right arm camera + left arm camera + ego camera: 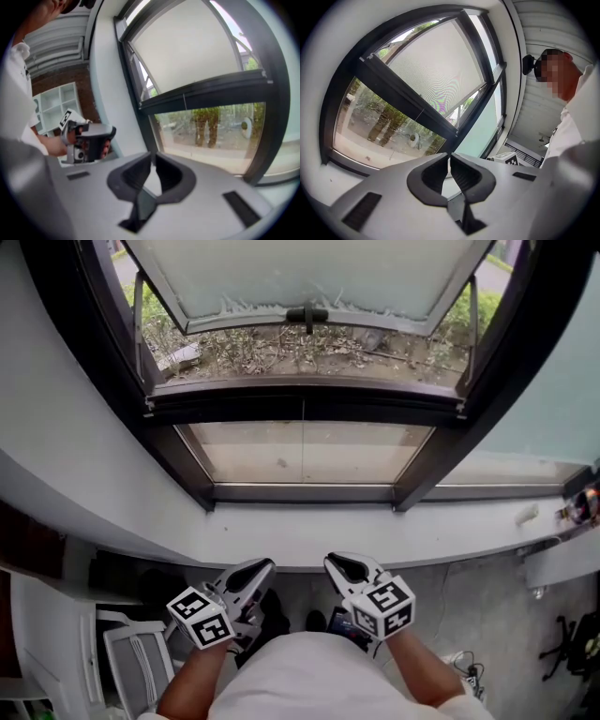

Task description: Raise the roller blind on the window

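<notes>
A pale, finely woven roller blind (pixel 436 65) covers the upper part of the dark-framed window; the right gripper view shows the roller blind (pixel 187 47) too. It ends at a dark crossbar (pixel 206 93), and a thin cord (pixel 184 101) hangs from that bar over the clear lower pane. From the head, a pale panel (pixel 309 273) with a dark handle (pixel 307 315) tilts above the crossbar (pixel 305 399). My left gripper (pixel 266 564) and right gripper (pixel 331 562) are side by side below the sill, well short of the window. Both are shut and hold nothing: left gripper (pixel 449 157), right gripper (pixel 153 154).
A white sill (pixel 309 535) runs under the window, with grey wall to either side. White shelving (pixel 51 108) and a white chair (pixel 131 652) stand at the left. Cables (pixel 469 671) and a black chair base (pixel 567 643) lie on the floor at the right.
</notes>
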Motion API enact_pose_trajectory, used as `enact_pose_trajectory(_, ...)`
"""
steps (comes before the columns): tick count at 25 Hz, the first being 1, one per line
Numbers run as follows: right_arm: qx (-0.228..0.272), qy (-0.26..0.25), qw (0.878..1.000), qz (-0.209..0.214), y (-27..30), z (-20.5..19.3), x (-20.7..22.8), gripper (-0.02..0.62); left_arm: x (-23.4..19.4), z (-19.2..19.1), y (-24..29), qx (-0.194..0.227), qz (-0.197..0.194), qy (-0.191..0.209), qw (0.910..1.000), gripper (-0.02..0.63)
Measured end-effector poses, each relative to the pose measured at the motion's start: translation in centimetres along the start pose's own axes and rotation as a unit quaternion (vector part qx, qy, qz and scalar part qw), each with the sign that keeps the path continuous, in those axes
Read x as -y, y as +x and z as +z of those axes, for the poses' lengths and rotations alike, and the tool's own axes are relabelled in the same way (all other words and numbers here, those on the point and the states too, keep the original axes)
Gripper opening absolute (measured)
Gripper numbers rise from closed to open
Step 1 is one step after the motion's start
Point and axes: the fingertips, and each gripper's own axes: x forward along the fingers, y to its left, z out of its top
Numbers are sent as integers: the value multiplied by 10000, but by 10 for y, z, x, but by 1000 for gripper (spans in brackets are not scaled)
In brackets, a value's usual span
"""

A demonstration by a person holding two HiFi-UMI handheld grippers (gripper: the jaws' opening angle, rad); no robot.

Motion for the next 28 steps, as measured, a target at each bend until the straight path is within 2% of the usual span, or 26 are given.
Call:
enact_pose_trajectory(9,298,284,9971,-645,46,37,15,26,-47,41,10,-377,-333,293,9983,23)
enact_pose_trajectory(17,510,270,9919,-1132,70,64,23,26,-84,71,15,-604,-375,807,9942,23)
enact_pose_trajectory(23,521,198,9908,-1233,71,75,34,26,-89,79,23,-665,-330,990,9923,23)
enact_pose_trajectory(28,507,58,9920,-1157,71,90,52,26,-95,90,40,-513,-147,1081,9927,23)
